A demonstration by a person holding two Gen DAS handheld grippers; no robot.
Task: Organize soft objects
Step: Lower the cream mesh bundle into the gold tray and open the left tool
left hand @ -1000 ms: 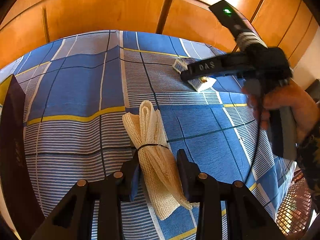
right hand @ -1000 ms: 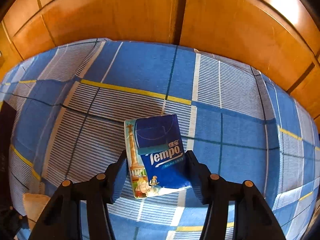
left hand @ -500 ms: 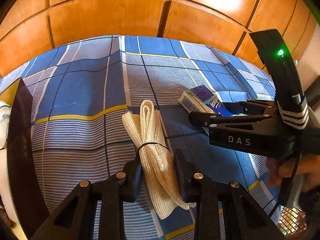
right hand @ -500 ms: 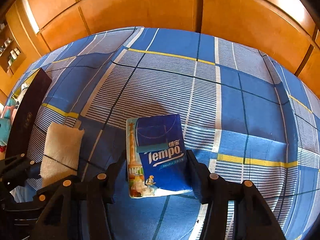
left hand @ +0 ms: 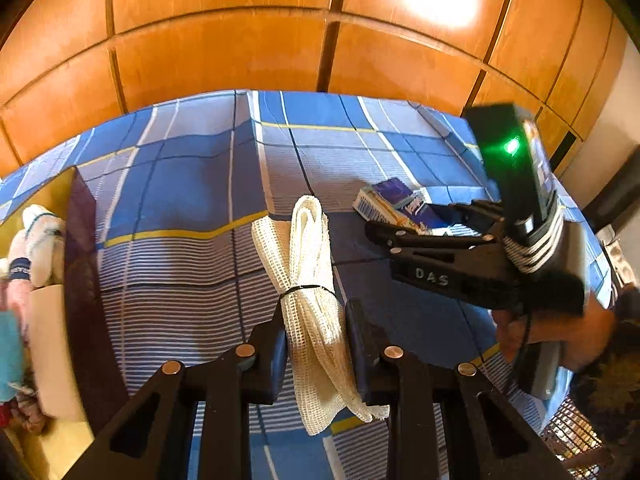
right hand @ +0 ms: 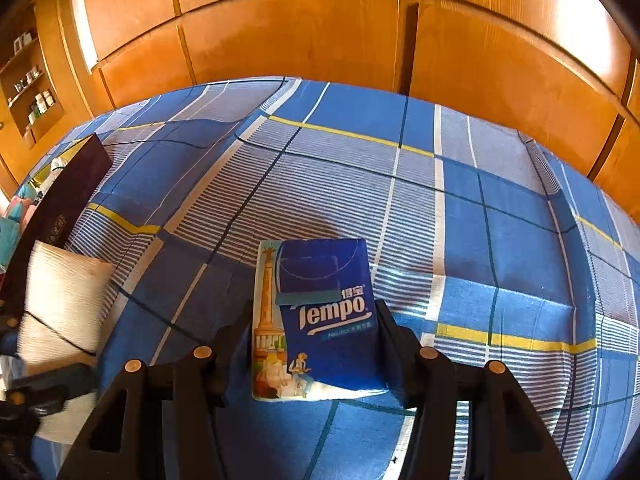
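I judge I'm partway through: the dark box (left hand: pixel 82 280) already holds some soft toys (left hand: pixel 38 240), while two items are in hand and neither is in it yet. My left gripper (left hand: pixel 316 344) is pinched tight on the cream mesh cloth bundle (left hand: pixel 310 280), just right of the box, its long axis running away from me along the fingers. My right gripper (right hand: pixel 310 344) clamps the Tempo tissue pack (right hand: pixel 320 316), farther right of the box, lengthwise away from me, logo upright.
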